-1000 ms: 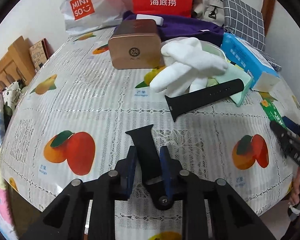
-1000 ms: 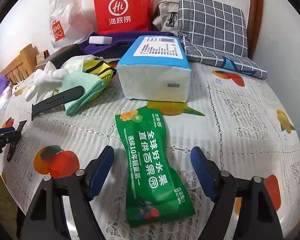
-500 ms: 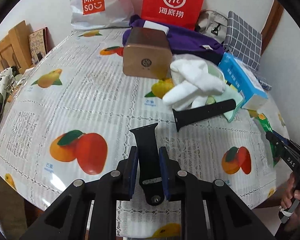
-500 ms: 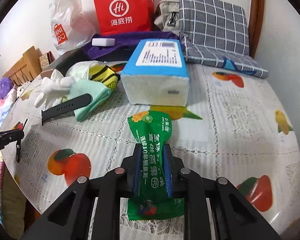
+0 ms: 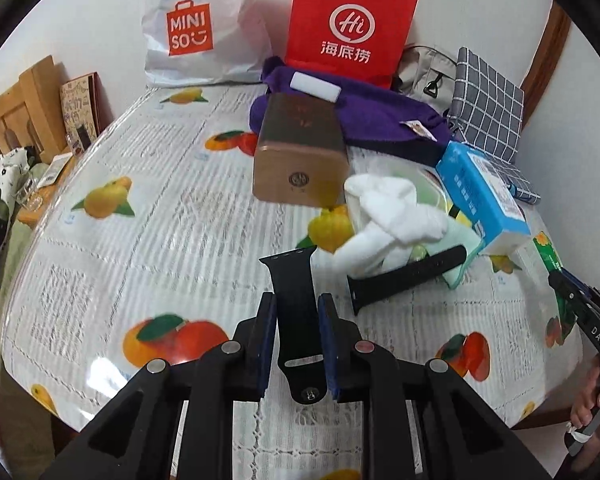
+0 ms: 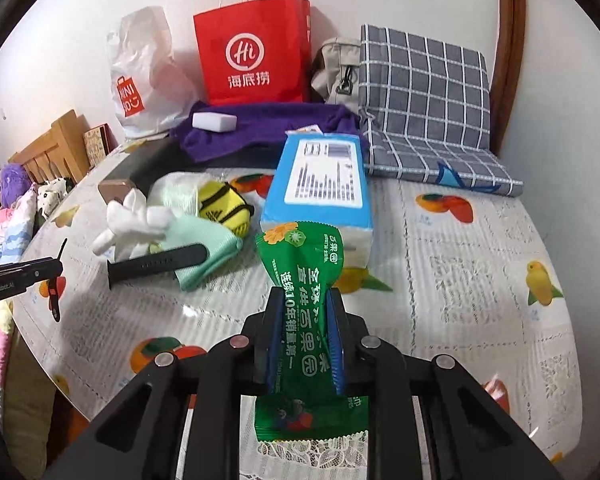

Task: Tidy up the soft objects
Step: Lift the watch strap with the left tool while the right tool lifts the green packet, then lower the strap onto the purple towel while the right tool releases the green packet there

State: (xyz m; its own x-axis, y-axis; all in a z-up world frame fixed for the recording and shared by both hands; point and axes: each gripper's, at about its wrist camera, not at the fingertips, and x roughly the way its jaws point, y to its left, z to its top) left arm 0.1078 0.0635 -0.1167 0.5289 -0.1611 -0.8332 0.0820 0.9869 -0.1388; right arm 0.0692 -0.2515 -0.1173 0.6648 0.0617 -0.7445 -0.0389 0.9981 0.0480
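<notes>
Soft things are what both grippers hold. The left gripper (image 5: 298, 320) has its fingers pressed in on the short black watch strap (image 5: 296, 304), taken across the width near its buckle end, with the free end reaching forward over the fruit-print tablecloth (image 5: 148, 240). That strap looks rubbery and light; it should bend but not crush, and a hold across the width seems safe, though the smooth surface may slide if the squeeze is slack. The right gripper (image 6: 305, 334) has its fingers narrowed on the green snack packet (image 6: 306, 320), pinching its waist so the film bunches. The packet appears thin and slippery, with loose contents that can shift, so a grip on the sealed end would likely hold better than the middle.

Farther off on the table, the longer black strap (image 6: 156, 265) lies across a mint cloth (image 6: 204, 248), touching the white glove (image 6: 128, 220); a yellow mesh item (image 6: 224, 208) sits just behind. To the right stands the blue tissue pack (image 6: 324, 184), soft and squashable, best taken by its sides.
</notes>
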